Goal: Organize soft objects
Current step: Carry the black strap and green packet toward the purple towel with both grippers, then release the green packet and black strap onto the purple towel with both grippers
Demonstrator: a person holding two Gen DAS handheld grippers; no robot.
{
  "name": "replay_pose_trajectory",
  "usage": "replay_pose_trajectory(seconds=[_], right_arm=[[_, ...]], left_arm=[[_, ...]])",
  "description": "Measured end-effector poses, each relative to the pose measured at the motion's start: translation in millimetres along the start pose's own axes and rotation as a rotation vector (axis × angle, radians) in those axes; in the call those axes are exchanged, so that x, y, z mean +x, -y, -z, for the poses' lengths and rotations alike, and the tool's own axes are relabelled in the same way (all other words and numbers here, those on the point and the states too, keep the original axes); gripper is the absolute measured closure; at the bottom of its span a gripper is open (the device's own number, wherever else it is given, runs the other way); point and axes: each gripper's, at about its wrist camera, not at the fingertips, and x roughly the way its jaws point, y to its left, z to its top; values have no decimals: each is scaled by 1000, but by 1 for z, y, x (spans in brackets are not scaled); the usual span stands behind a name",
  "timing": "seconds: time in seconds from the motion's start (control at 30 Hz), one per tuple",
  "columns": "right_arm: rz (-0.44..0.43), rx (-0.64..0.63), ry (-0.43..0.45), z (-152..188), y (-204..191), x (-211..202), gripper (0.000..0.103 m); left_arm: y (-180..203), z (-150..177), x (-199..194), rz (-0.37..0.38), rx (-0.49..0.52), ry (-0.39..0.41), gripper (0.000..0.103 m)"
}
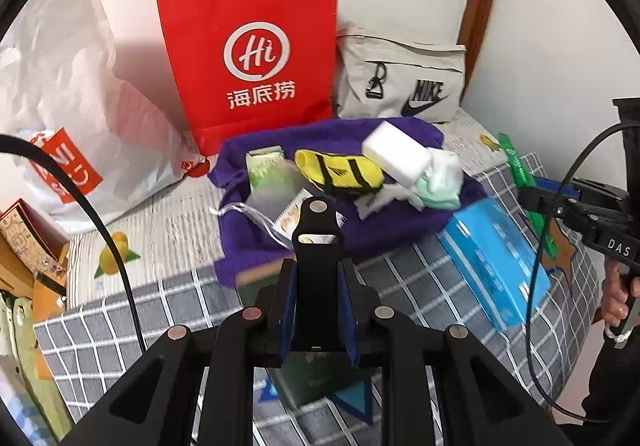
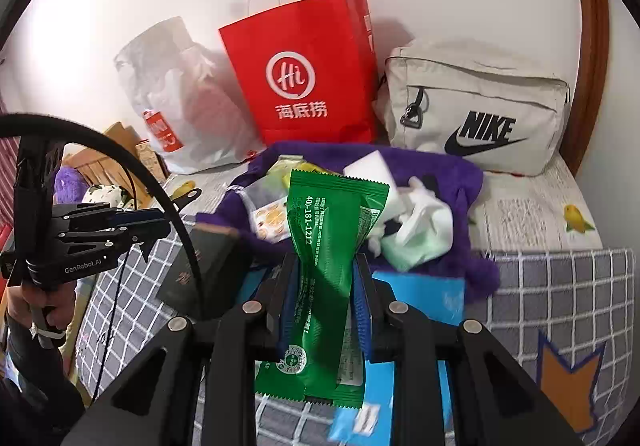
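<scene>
Your right tool [image 2: 324,278] squeezes the green snack packet [image 2: 332,246], your left tool [image 1: 318,246] pinches something black, and most soft things wait on the purple towel [image 1: 304,246] far up the bed [image 1: 168,230].

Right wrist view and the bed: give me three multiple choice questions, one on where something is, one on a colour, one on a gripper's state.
1. Where does the white sponge block lie?
A. on the purple towel
B. inside the red paper bag
C. on the blue box

2. What colour is the packet in the right gripper?
A. yellow
B. green
C. white

3. How is the left gripper?
A. open and empty
B. shut on the blue box
C. shut on a black strap

Answers: 1 A, the block rests among items on the towel. 2 B, the wrapper is green. 3 C, the fingers pinch the strap.
</scene>
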Motion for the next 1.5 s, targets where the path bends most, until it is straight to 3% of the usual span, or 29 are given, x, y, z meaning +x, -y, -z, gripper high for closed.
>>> replay_pose_trajectory(seconds=[0.73,1.03,1.17,1.3,1.5], right_arm=[[149,82,-100,-92,86,103,76],[152,71,-202,-101,100,155,75],[159,88,-246,-95,107,172,69],[156,45,-278,-88,102,181,48],[151,22,-246,-86,96,167,47]], left_arm=[[-37,-61,84,13,-39,-57,83],[-46,-68,101,10,-45,-74,83],[-46,-72,108,13,-44,-78,83],[-40,-73,116,38,-39,-96,83],[-34,-73,128,54,-49,-132,83]])
